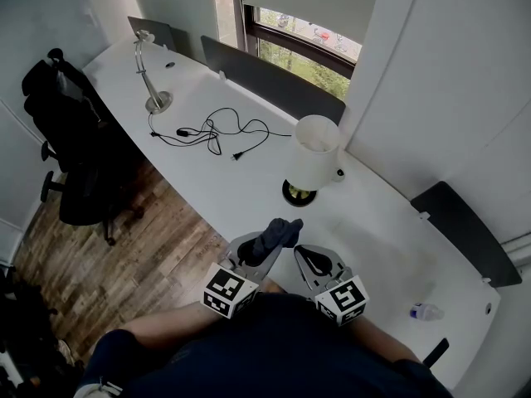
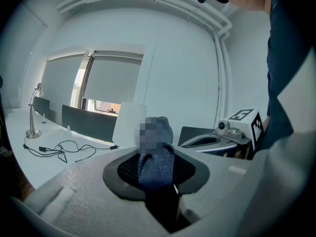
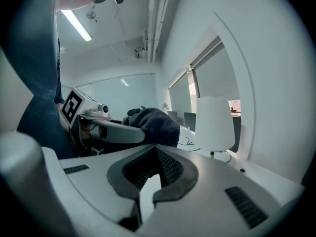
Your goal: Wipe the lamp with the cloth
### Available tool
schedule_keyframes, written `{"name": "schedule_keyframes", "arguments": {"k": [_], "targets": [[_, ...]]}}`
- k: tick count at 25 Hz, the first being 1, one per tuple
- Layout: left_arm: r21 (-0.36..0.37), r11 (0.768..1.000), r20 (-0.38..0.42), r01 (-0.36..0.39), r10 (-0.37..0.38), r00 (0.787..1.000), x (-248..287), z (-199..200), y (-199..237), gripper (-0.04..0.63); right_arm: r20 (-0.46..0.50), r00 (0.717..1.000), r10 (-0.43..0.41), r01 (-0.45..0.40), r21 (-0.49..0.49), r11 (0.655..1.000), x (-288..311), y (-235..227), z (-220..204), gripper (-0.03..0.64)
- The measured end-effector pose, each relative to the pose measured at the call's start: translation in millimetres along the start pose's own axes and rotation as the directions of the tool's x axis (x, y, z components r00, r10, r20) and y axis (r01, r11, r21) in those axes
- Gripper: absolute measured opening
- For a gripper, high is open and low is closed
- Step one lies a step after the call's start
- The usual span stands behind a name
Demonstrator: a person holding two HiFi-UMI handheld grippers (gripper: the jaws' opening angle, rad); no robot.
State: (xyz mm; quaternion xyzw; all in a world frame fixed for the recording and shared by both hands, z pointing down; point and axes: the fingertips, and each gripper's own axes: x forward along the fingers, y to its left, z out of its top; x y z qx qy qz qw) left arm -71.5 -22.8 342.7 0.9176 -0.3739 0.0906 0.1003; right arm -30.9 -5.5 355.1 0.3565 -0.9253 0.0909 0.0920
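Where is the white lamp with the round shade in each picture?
Head view: white-shaded table lamp, right of centre.
Left gripper view: centre, behind the dark blue cloth.
Right gripper view: right of centre.
Shared landmark: that cloth, also in both other views.
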Motion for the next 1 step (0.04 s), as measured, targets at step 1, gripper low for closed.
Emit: {"name": "schedule_keyframes", "arguments": {"k": [1], "targets": [[0.0, 1.0, 0.0, -0.001, 0.001, 1.0, -0.8, -0.3, -0.2, 0.118, 0.0, 1.0, 0.001, -0.001, -0.002, 1.0, -0.2, 0.7, -0.2, 0.008]]}}
